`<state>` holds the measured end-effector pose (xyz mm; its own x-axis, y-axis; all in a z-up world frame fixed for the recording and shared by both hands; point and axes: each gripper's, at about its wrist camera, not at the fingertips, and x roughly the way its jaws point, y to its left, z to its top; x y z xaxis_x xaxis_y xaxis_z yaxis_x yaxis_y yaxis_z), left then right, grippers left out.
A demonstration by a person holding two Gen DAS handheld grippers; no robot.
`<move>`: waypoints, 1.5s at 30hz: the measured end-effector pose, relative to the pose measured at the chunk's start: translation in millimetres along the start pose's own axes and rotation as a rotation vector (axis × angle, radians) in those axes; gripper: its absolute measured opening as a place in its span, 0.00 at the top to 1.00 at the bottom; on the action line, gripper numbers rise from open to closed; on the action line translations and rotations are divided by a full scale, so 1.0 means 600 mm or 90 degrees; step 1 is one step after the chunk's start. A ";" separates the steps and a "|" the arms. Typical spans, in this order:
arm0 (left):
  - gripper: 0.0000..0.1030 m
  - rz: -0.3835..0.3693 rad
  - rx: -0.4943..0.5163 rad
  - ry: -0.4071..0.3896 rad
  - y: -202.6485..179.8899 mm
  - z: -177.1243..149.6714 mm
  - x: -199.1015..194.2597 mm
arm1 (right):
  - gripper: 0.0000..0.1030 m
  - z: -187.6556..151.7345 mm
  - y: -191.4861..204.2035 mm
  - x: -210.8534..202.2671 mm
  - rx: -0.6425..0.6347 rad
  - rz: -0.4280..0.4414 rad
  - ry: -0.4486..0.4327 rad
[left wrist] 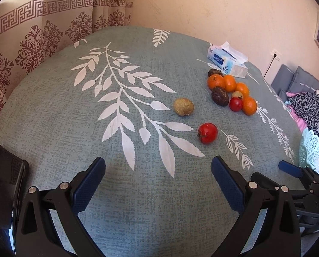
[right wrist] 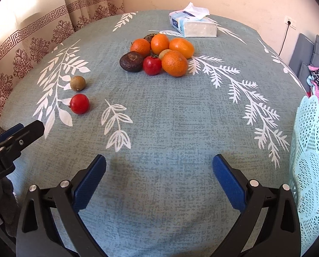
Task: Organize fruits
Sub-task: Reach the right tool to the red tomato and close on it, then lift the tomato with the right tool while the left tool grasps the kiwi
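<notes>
Well, both the left gripper and right gripper gape wide, empty. The loose tomato sits at one o'clock; a glancing pinch could roll it off the table.

Bare tablecloth lies wide ahead of both spread grippers, nothing on it up to the heaped fruit pile. A lone tomato and kiwi sit apart on the left with room all round. The lace basket walls the right edge, the tissue box just behind the pile.
</notes>
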<state>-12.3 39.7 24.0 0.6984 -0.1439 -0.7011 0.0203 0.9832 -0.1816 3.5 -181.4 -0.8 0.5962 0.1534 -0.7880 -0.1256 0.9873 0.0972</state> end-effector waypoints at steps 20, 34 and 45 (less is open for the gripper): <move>0.05 0.035 -0.110 -0.069 0.051 0.003 -0.033 | 0.36 0.076 0.137 0.035 -0.145 0.122 -0.034; 0.05 0.033 -0.122 -0.053 0.057 0.004 -0.022 | 0.70 0.080 0.117 0.035 -0.118 0.118 -0.038; 0.05 0.063 -0.066 -0.021 0.031 0.023 -0.002 | 0.70 0.044 0.034 -0.042 -0.042 0.084 -0.095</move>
<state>-2.9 59.5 31.1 0.7170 -0.0417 -0.6959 -0.1227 0.9751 -0.1849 6.9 -164.3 37.2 0.6817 0.2900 -0.6716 -0.2592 0.9543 0.1490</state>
